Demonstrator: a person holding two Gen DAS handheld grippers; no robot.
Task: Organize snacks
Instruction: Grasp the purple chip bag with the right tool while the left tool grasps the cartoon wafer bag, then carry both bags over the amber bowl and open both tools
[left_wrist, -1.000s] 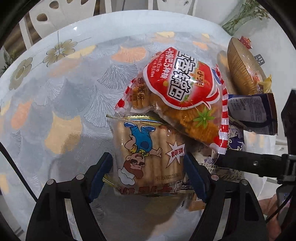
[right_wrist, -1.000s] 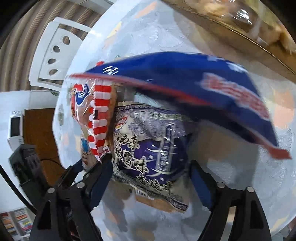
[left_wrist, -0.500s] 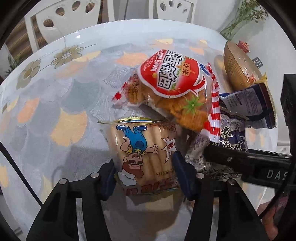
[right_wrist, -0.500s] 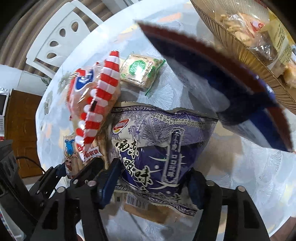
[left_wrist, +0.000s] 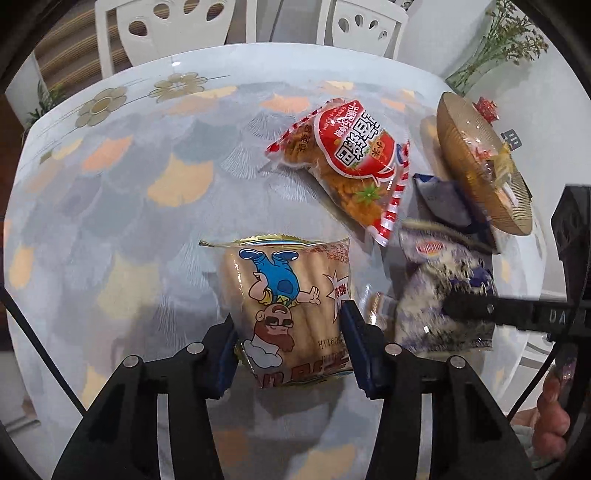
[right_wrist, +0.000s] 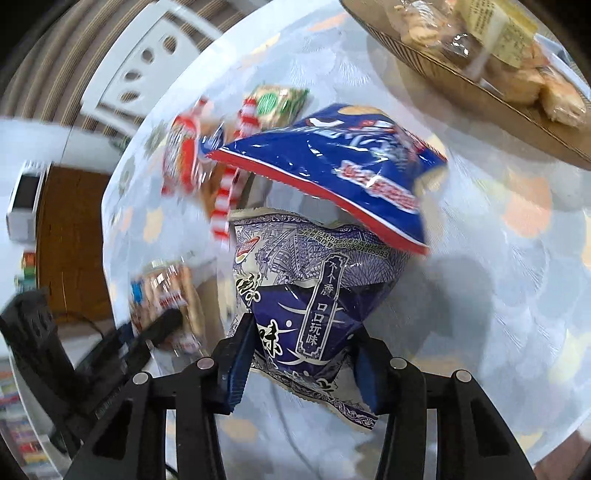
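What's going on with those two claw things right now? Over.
Left gripper: jaws just closed on the cartoon biscuit pack. Right gripper: jaws just closed on the purple snack bag. Blue bag overlaps the purple one's top edge; snack basket beyond.

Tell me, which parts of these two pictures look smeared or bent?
Left view: the purple bag at right is smeared; table rim bows from the lens. Right view: red-striped packet and left side blurred; purple bag sharp.

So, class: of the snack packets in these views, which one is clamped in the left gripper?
The clear biscuit-stick packet with the upside-down cartoon boy, pinched between the left gripper pads. The purple-and-white packet is in the right gripper; the red-striped one lies free.
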